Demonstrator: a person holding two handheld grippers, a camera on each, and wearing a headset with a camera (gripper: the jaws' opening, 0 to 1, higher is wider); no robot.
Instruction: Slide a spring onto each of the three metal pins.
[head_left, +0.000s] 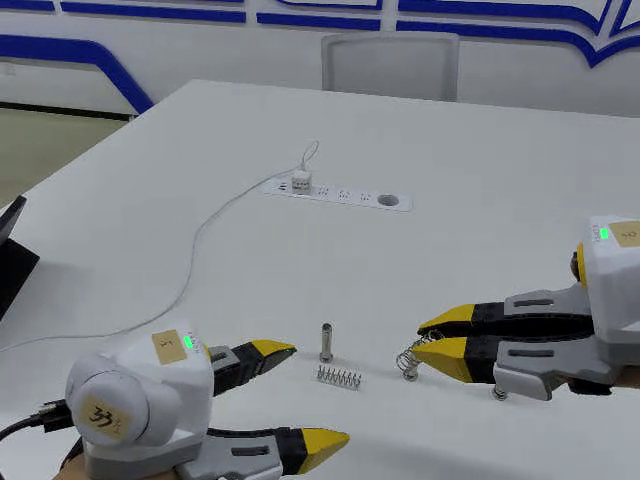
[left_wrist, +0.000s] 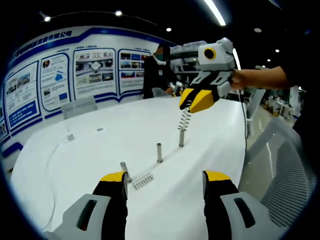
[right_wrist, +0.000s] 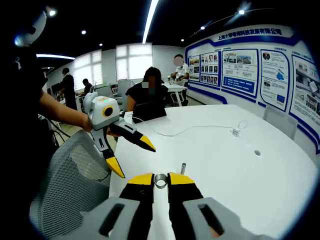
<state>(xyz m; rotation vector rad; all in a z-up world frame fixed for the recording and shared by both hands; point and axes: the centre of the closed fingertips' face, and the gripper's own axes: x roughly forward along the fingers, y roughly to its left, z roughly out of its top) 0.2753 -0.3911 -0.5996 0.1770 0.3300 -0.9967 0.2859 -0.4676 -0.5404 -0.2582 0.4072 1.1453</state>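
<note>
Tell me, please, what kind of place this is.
Probably an office meeting or exhibition room: a large white table, blue-and-white printed information panels on the wall, and a long white power strip lying on the table.

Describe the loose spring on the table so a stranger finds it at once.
On the white table, go from the power strip toward the person to the bare upright metal pin. The spring lies flat at its foot, held by nothing; the other spring is pinched in the right tongs.
</note>
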